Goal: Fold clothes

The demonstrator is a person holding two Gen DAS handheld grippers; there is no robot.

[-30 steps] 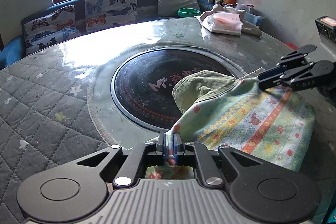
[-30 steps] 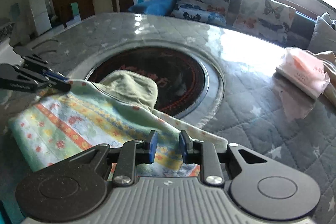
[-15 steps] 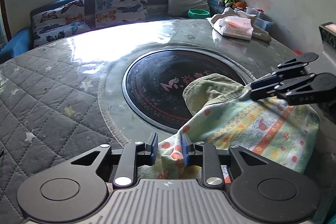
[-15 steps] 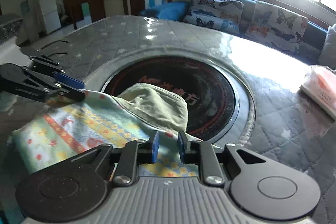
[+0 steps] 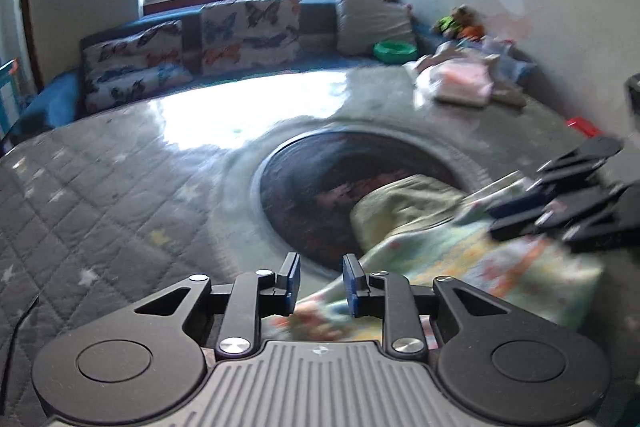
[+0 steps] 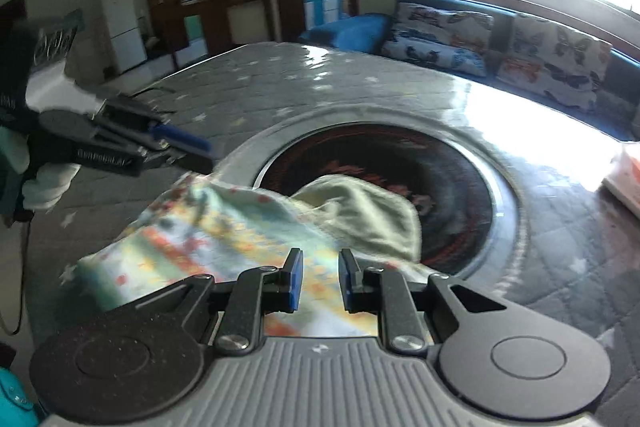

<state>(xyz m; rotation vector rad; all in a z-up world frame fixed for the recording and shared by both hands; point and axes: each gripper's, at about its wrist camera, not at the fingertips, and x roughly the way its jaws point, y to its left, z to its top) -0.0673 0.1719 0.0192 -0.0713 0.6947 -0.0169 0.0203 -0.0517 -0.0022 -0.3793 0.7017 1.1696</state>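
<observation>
A small patterned garment (image 5: 500, 267) with a plain green lining (image 5: 404, 203) lies folded on the round table, partly over its dark centre disc (image 5: 320, 179). It also shows in the right wrist view (image 6: 224, 227). My left gripper (image 5: 320, 283) is open and empty, lifted just above the garment's near-left corner. My right gripper (image 6: 320, 279) is open and empty above the garment's right edge. Each gripper shows in the other's view, blurred: the right one (image 5: 520, 215) and the left one (image 6: 192, 151).
The table has a grey quilted cover (image 5: 100, 195). A pile of clothes with a pink packet (image 5: 464, 83) lies at its far right edge. A sofa with butterfly cushions (image 5: 192, 47) stands behind. A cabinet and fridge (image 6: 120, 23) stand across the room.
My left gripper opened and let go of the garment's corner, then drew back and up. My right gripper also lifted away. The garment now lies loose on the table.
</observation>
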